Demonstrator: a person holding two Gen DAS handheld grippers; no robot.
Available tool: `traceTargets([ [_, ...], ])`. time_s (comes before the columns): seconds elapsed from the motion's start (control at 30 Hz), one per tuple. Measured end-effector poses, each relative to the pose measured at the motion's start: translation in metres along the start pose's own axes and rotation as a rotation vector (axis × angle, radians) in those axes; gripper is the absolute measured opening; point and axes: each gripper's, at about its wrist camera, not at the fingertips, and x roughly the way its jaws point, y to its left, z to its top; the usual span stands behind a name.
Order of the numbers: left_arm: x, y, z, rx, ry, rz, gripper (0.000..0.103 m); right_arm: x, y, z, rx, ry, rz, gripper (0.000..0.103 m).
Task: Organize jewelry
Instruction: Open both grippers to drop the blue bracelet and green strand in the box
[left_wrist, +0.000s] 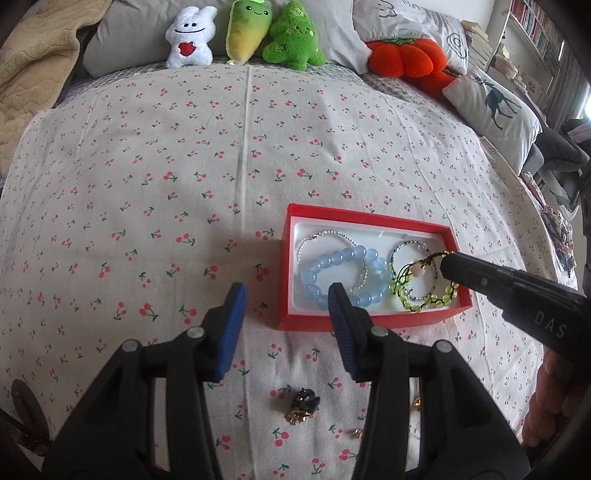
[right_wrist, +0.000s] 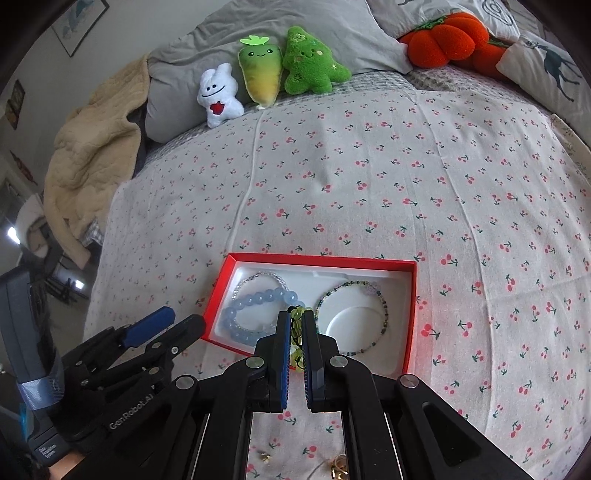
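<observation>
Lying loose on the bed's near edge were a black earring (left_wrist: 303, 403) and small gold bits (right_wrist: 337, 466), not yet put away. The left gripper (left_wrist: 283, 310) waited with its jaws wide apart, holding nothing. The right gripper (right_wrist: 296, 334) pinched the green bead bracelet (left_wrist: 428, 291) over the red box (left_wrist: 373, 321), likely to set it beside the blue bracelet (left_wrist: 341, 277). Plush toys (left_wrist: 243, 33) sat along the far edge.

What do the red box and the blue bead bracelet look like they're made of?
Red box: likely matte cardboard, with thin straight walls and a white molded insert, probably plastic. Blue bead bracelet: translucent glossy round beads, glass or stone-like; cannot tell which.
</observation>
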Motion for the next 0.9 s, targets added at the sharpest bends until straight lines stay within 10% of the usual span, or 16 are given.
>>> traceTargets([
  [0.4,-0.005,0.006,-0.013,-0.013,0.043,-0.013,0.065,0.010,-0.025,-0.004,-0.019,-0.001,-0.169,0.009],
  [0.73,-0.009,0.003,-0.021,0.015,0.085,0.000,0.082,-0.009,-0.034,-0.013,-0.004,0.006,-0.131,0.020],
  [0.83,-0.012,0.001,-0.027,0.034,0.100,0.001,0.082,-0.018,-0.031,-0.020,-0.037,0.006,-0.129,0.031],
  [0.9,-0.013,-0.001,-0.032,0.042,0.112,0.002,0.083,-0.024,-0.032,-0.025,-0.051,0.000,-0.126,0.067],
])
